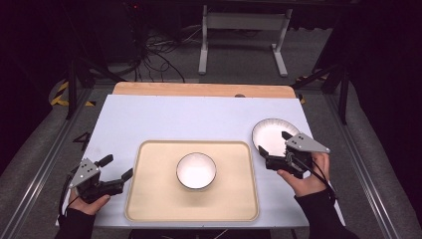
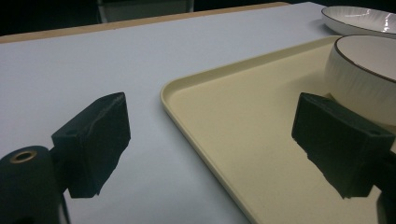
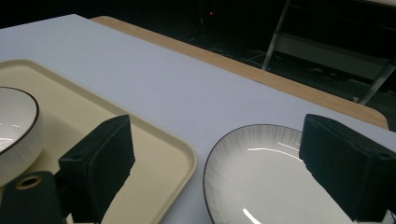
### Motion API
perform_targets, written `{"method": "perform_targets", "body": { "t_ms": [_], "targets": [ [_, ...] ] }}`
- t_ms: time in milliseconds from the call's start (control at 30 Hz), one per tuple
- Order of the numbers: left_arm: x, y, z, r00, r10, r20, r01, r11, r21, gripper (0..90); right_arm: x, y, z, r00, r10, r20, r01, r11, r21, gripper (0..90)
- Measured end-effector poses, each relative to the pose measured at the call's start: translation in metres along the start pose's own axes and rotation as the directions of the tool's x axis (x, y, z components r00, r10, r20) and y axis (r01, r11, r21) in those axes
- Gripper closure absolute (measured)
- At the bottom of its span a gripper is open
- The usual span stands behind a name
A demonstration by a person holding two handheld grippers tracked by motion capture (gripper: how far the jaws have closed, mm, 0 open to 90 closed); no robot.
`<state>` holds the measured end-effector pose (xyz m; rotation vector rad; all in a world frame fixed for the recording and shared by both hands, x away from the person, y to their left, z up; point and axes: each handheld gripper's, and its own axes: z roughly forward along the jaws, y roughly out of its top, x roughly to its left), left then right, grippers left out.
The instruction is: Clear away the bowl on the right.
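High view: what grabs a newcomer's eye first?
The cream tray in the middle of the white table, with a dark-rimmed white bowl sitting at its centre. Next, the white plate on the table just off the tray's right edge, with the right gripper open right at its near rim. The left gripper waits open at the tray's left edge, holding nothing.
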<state>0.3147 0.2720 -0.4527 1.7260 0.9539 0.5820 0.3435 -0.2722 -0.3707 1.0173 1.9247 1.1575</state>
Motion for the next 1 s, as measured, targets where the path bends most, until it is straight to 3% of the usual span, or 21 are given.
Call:
{"method": "perform_targets", "body": {
  "t_ms": [200, 267, 467, 633, 800, 1000],
  "targets": [
    [-0.001, 0.0, 0.0, 1.0, 0.003, 0.005, -0.003, 1.0, 0.0, 12.5, 0.0, -0.022, -0.004, 0.9997, -0.011, 0.024, 0.012, 0.999, -0.049, 10.0],
    [-0.001, 0.0, 0.0, 1.0, 0.003, 0.006, -0.003, 1.0, -0.001, 12.5, 0.001, -0.032, -0.005, 0.999, -0.029, 0.033, 0.031, 0.998, -0.055, 9.9],
    [-0.001, 0.0, 0.0, 1.0, 0.003, 0.007, -0.003, 1.0, -0.005, 12.5, 0.0, -0.058, -0.006, 0.9985, -0.021, 0.05, 0.024, 0.998, -0.065, 9.9],
    [-0.001, 0.001, 0.0, 0.9999, 0.003, 0.01, -0.003, 1.0, -0.007, 12.5, 0.002, -0.075, -0.006, 0.9991, -0.023, 0.034, 0.026, 0.997, -0.067, 10.0],
    [-0.001, 0.0, 0.001, 0.9999, 0.005, 0.016, -0.005, 1.0, -0.007, 12.5, 0.002, -0.082, -0.005, 0.9991, -0.032, 0.026, 0.033, 0.998, -0.053, 10.0],
    [-0.001, 0.001, 0.001, 0.9999, 0.007, 0.011, -0.007, 1.0, -0.003, 12.6, -0.003, -0.085, -0.004, 0.9996, -0.001, 0.028, 0.002, 0.998, -0.06, 10.5]
  ]
}}
